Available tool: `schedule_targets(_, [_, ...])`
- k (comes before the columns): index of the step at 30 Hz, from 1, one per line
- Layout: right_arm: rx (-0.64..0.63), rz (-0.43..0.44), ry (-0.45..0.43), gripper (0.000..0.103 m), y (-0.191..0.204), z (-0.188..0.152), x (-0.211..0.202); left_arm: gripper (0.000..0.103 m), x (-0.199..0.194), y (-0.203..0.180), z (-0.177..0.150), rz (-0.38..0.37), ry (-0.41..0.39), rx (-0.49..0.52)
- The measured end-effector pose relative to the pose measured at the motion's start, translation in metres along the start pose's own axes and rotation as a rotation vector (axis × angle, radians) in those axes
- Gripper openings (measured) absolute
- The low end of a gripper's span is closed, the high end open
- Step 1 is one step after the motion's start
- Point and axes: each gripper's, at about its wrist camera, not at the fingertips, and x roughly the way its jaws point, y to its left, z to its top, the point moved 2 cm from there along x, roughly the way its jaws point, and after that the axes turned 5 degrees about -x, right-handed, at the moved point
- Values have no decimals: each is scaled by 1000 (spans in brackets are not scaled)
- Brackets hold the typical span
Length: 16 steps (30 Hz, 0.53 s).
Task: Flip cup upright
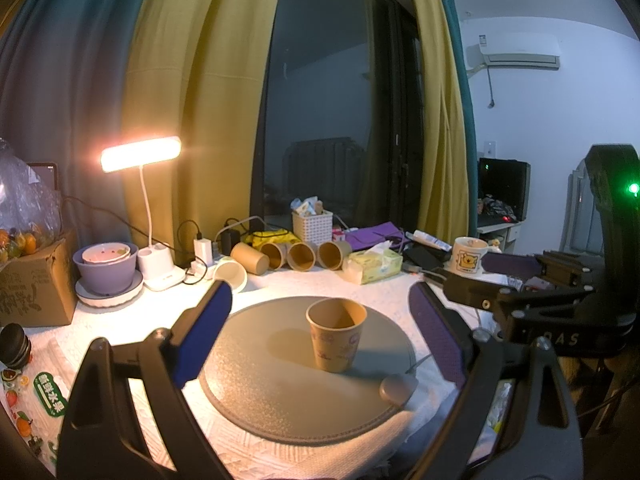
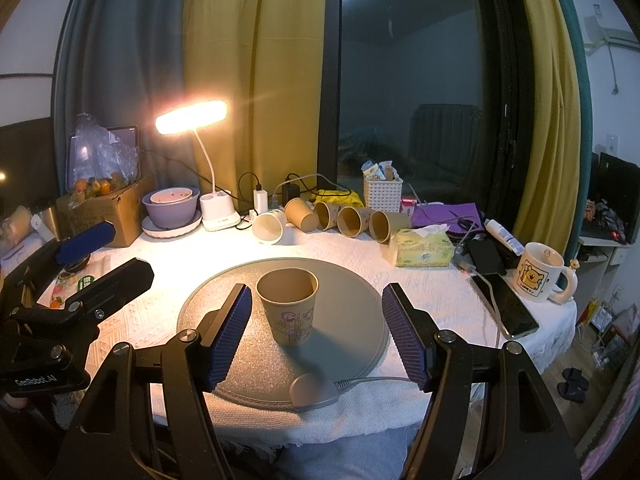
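Left wrist view: the paper cup (image 1: 336,334) stands mouth-up on the round grey mat (image 1: 280,400), between the spread, released pads of the left tool (image 1: 320,332), touching neither. Beyond the mat, spare cups (image 1: 296,256) lie on their sides.

Right wrist view: the right tool (image 2: 318,334) is likewise released, its left pad close beside the cup (image 2: 288,306); a careless sideways move could tip it over. Only this view shows the phone (image 2: 506,308) right of the mat on the surface (image 2: 420,280).

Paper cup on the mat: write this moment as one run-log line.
paper cup: upright on grey mat | left gripper: open | right gripper: open, empty
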Motion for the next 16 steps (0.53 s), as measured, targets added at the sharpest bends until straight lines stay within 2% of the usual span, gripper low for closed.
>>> schedule_targets(10, [0,0,1,71,0,0,0,91,1,0,0,-2,1,-1])
schedule_targets(16, [-5,-6,7,71,1,-2,2,91,-12,-11,-8,-63,-17,54])
